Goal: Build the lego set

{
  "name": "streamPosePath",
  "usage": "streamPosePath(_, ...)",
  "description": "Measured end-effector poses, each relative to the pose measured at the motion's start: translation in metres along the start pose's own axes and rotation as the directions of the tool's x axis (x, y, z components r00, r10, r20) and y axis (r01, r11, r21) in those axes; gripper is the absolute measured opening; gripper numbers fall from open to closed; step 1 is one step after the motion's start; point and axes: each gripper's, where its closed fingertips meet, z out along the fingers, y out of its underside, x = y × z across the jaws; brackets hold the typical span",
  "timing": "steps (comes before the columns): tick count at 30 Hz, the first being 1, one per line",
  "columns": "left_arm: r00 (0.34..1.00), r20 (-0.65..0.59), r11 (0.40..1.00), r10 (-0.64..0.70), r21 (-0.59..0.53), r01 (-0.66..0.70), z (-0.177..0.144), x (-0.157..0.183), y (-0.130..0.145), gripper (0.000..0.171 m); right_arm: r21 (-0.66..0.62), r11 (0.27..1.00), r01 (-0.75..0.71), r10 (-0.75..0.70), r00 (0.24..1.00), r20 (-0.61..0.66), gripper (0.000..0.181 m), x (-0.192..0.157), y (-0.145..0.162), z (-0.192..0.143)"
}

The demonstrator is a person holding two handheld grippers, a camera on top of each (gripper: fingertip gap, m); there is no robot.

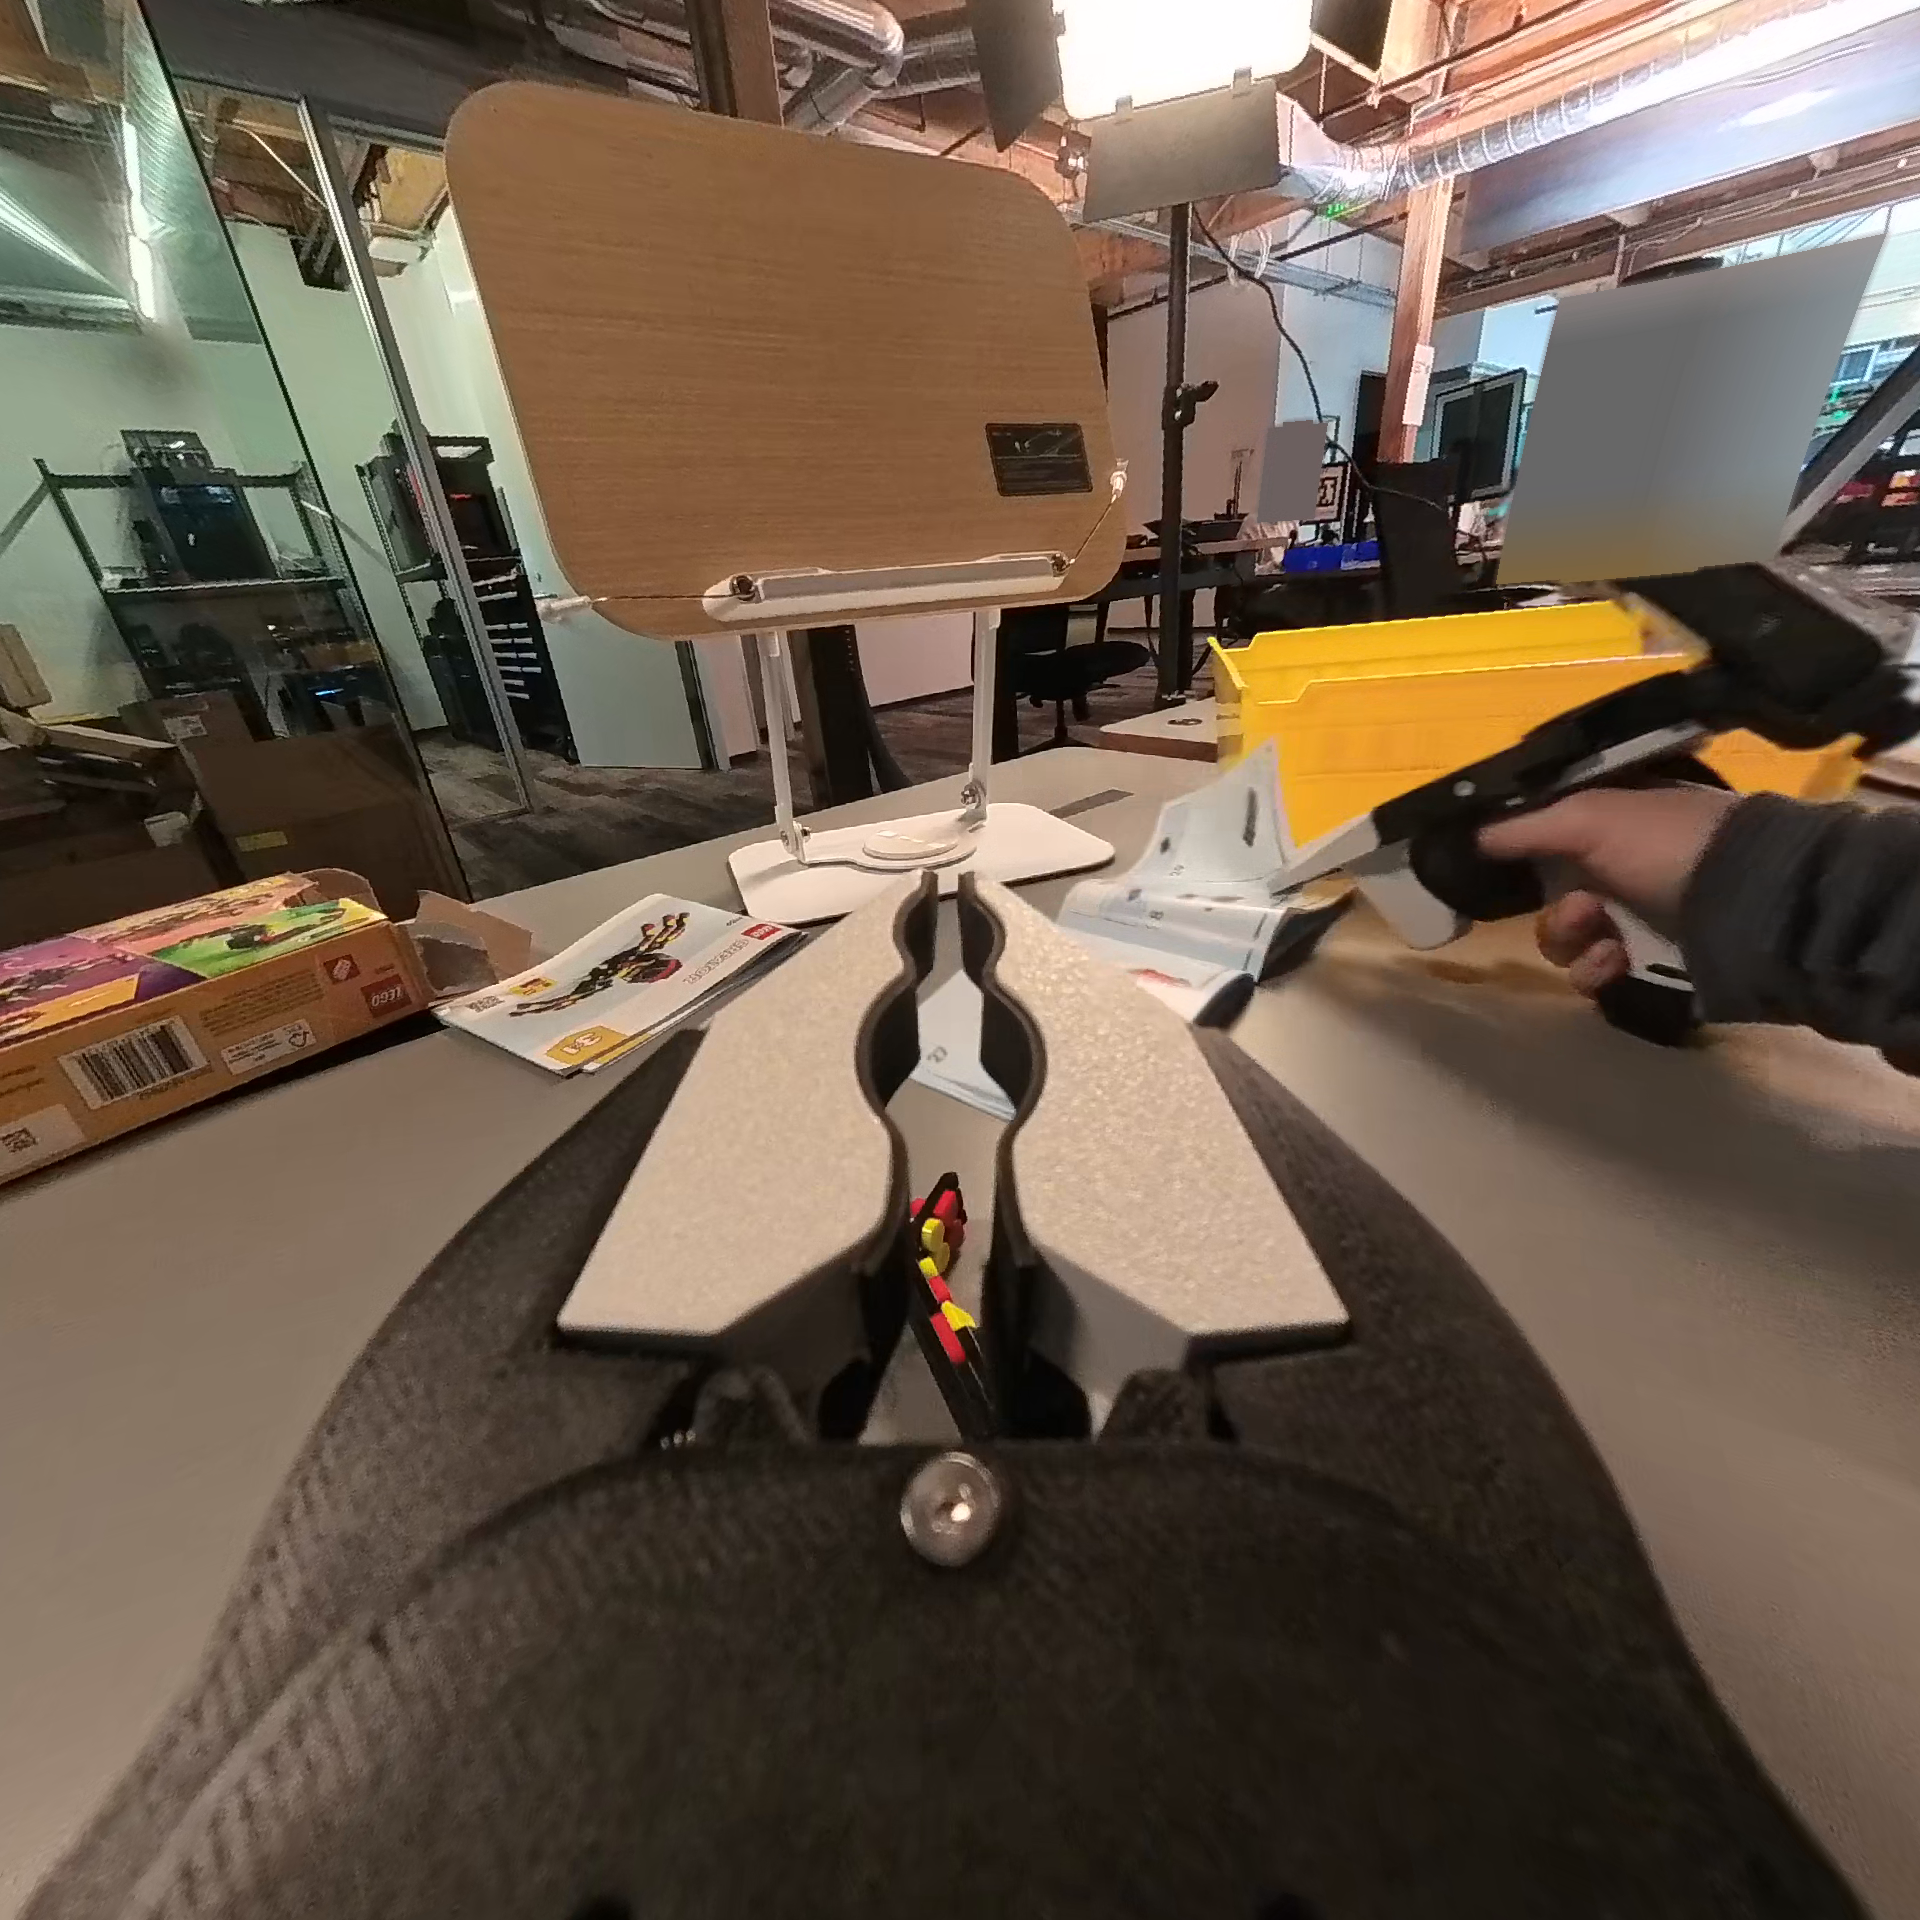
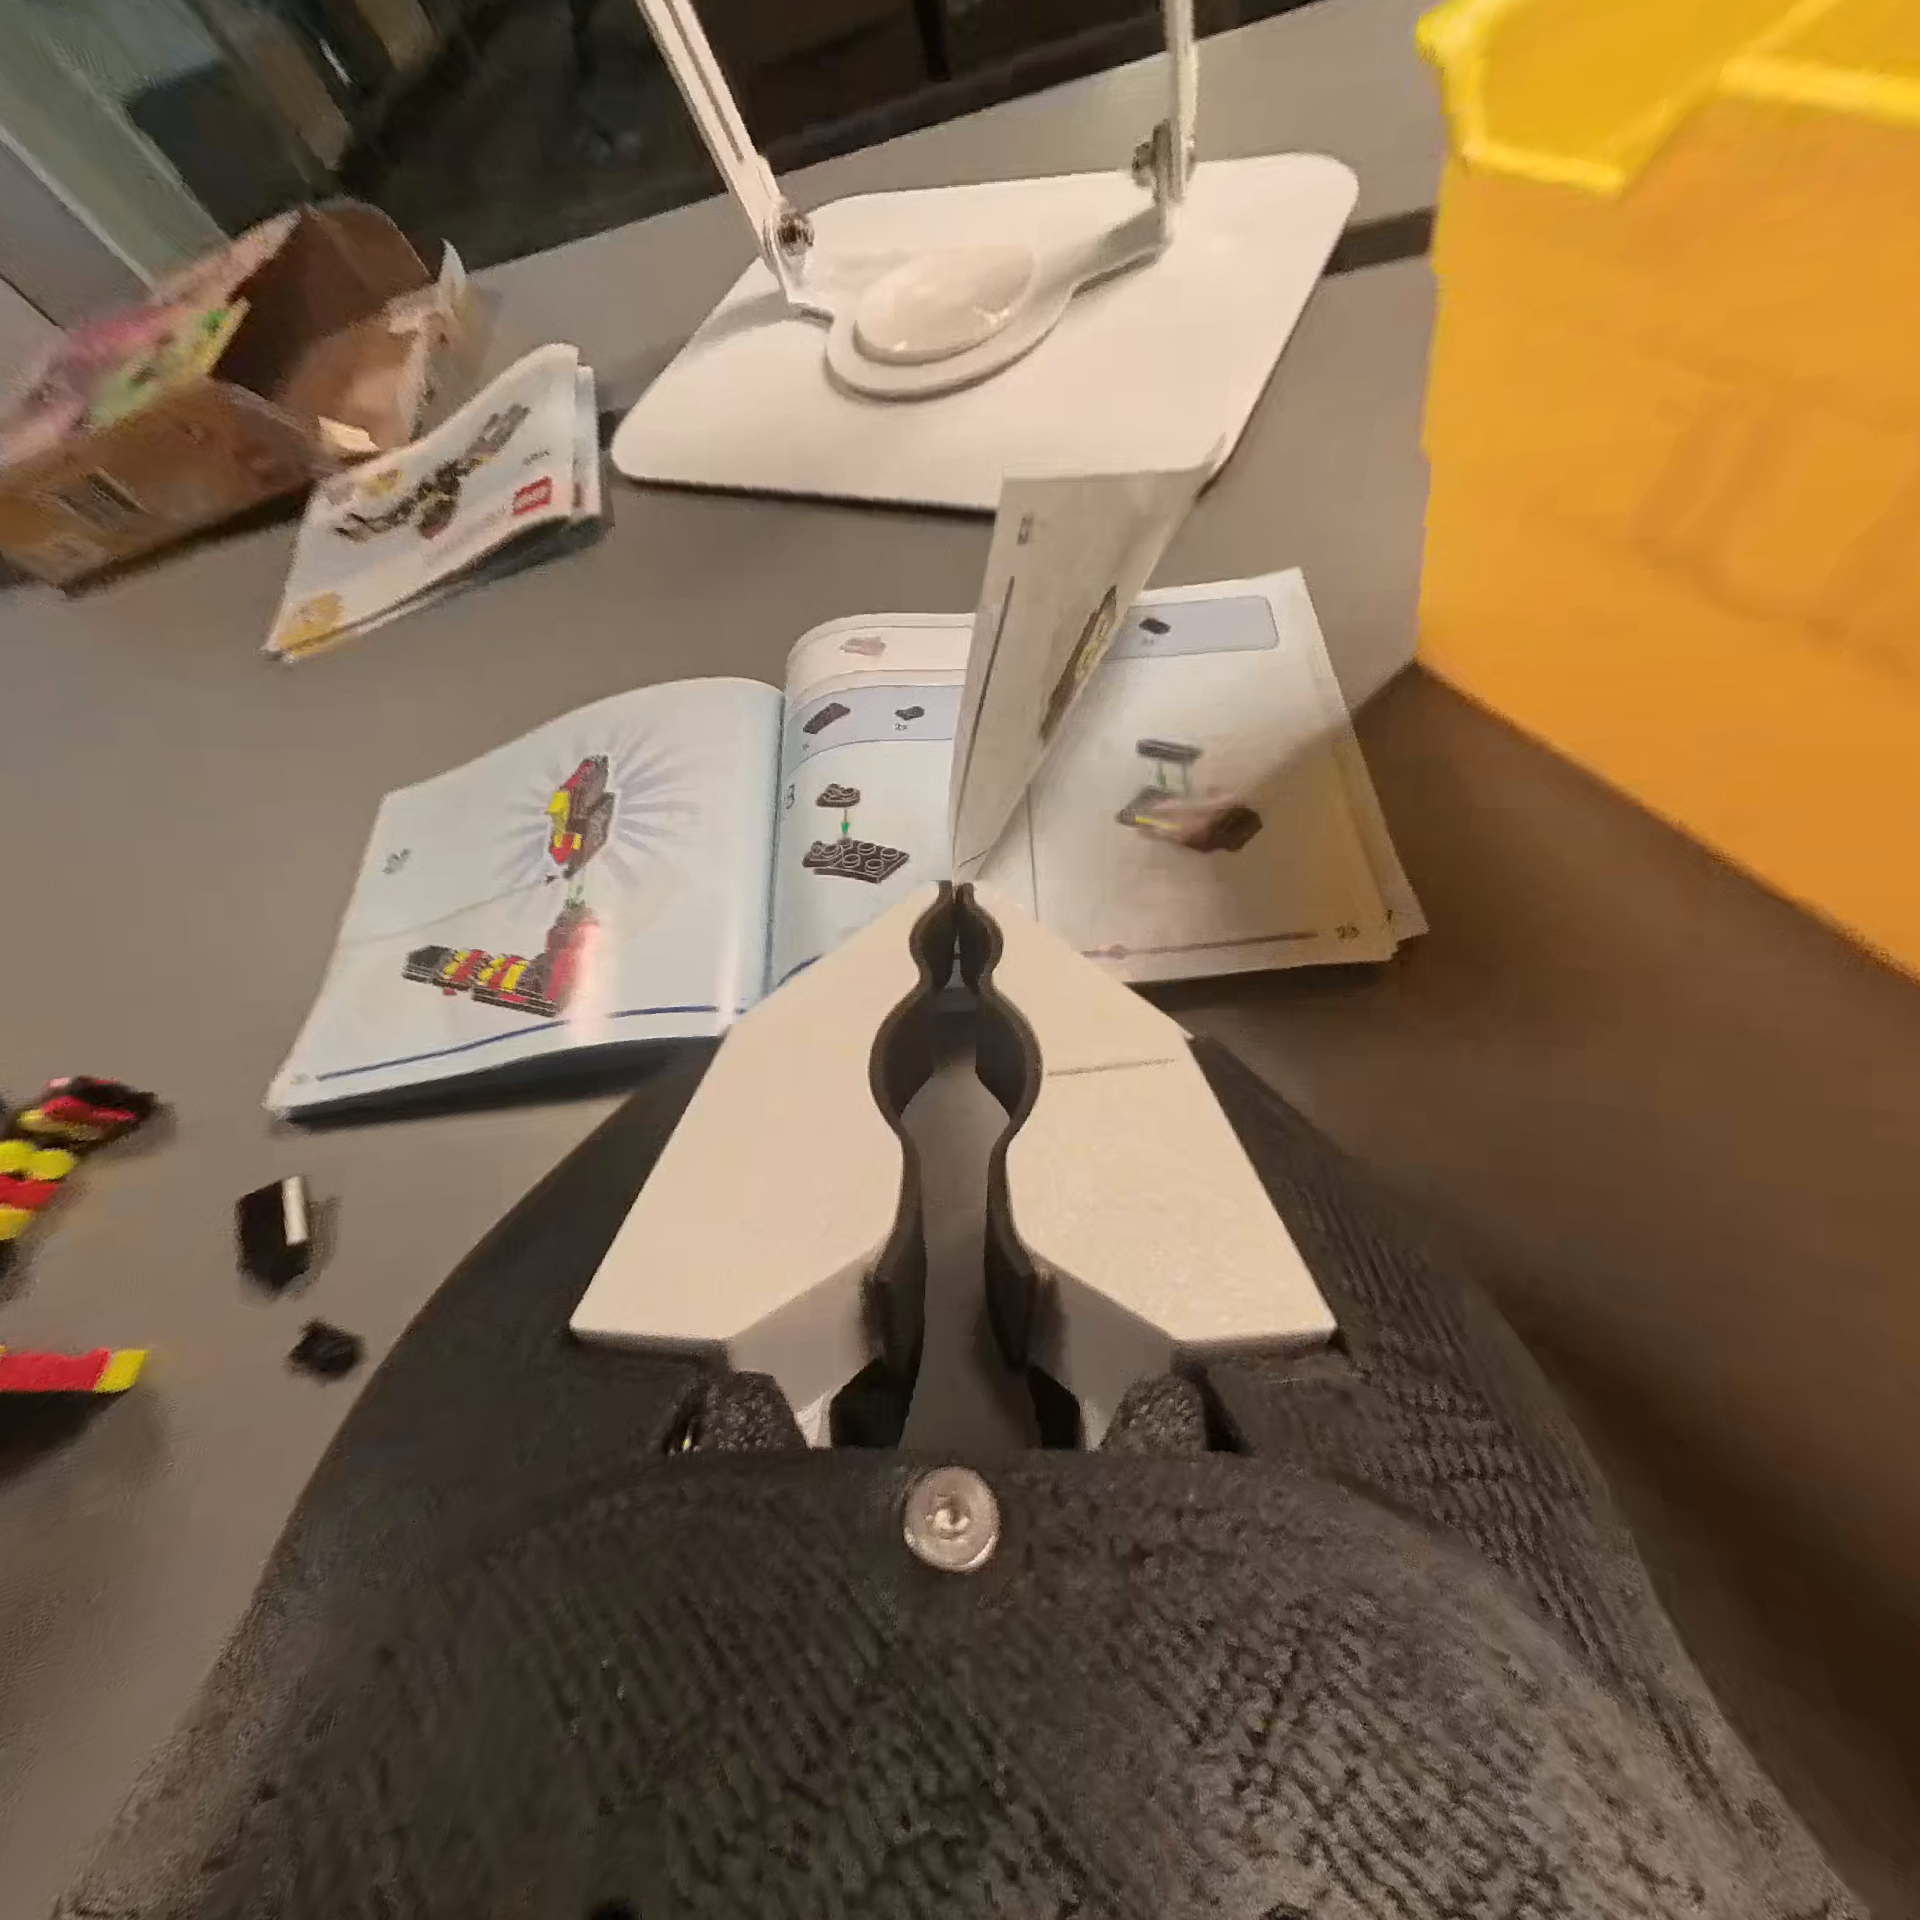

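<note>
Right gripper (image 2: 957,891) pinched shut on one raised page (image 2: 1070,644) of open instruction booklet (image 2: 582,862), page lifted at 12 o'clock of tips; booklet flat on grey table (image 2: 187,727); only right wrist view shows loose lego pieces (image 2: 62,1143) at 9 o'clock, small black bricks (image 2: 272,1231) beside. Left gripper (image 1: 947,894) nearly closed, narrow gap at tips, nothing clearly held; only left wrist view shows wooden book stand (image 1: 779,353), lego box (image 1: 187,997) at 9 o'clock, second booklet (image 1: 623,977), yellow bin (image 1: 1455,707) at 2 o'clock, hand (image 1: 1621,873) on right gripper.
</note>
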Motion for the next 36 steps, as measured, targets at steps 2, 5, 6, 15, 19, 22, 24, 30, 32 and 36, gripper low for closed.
streamPosePath(2, 1.0, 0.0, 1.0, -0.001, -0.002, 0.001, 0.0, 0.0, 0.0, 0.002, 0.017, 0.998, -0.067, 0.066, 0.997, 0.033, 0.0, -0.003, 0.006, -0.011)
streamPosePath(5, 1.0, 0.0, 1.0, 0.0, -0.001, 0.0, 0.0, 0.0, 0.0, 0.002, 0.04, 0.992, -0.124, 0.121, 0.991, 0.059, 0.0, -0.003, 0.011, -0.025)
streamPosePath(6, 1.0, 0.0, 1.0, 0.0, -0.001, 0.0, 0.0, 0.0, 0.0, 0.002, 0.045, 0.989, -0.14, 0.137, 0.988, 0.065, 0.0, -0.002, 0.012, -0.028)
streamPosePath(15, 1.0, 0.005, 1.0, 0.004, -0.003, -0.004, 0.001, -0.001, 0.001, 0.002, 0.03, 0.973, -0.231, 0.225, 0.966, 0.126, 0.0, 0.001, 0.014, -0.03)
streamPosePath(19, 1.0, 0.023, 1.0, -0.001, 0.005, 0.001, 0.0, -0.004, 0.0, 0.003, 0.024, 0.972, -0.234, 0.228, 0.964, 0.136, 0.0, 0.0, 0.014, -0.03)
streamPosePath(22, 0.997, 0.078, 0.999, 0.002, 0.038, -0.005, -0.004, -0.013, -0.006, 0.003, 0.026, 0.972, -0.234, 0.229, 0.964, 0.139, 0.0, 0.0, 0.014, -0.03)
streamPosePath(24, 0.992, 0.122, 0.996, 0.011, 0.09, -0.022, -0.01, -0.019, -0.016, 0.003, 0.029, 0.972, -0.234, 0.228, 0.964, 0.139, 0.0, 0.0, 0.013, -0.031)
streamPosePath(30, 0.984, 0.18, 0.988, 0.016, 0.147, -0.043, -0.021, -0.03, -0.029, 0.005, 0.084, 0.966, -0.243, 0.232, 0.965, 0.123, 0.004, 0.007, 0.005, -0.034)
streamPosePath(32, 0.979, 0.204, 0.986, 0.023, 0.158, -0.056, -0.026, -0.037, -0.034, 0.006, 0.111, 0.962, -0.249, 0.238, 0.965, 0.108, 0.007, 0.012, 0.002, -0.036)
streamPosePath(36, 0.949, 0.305, 0.975, 0.079, 0.173, -0.137, -0.043, -0.063, -0.049, 0.007, 0.193, 0.948, -0.253, 0.244, 0.967, 0.066, 0.015, 0.025, -0.009, -0.042)
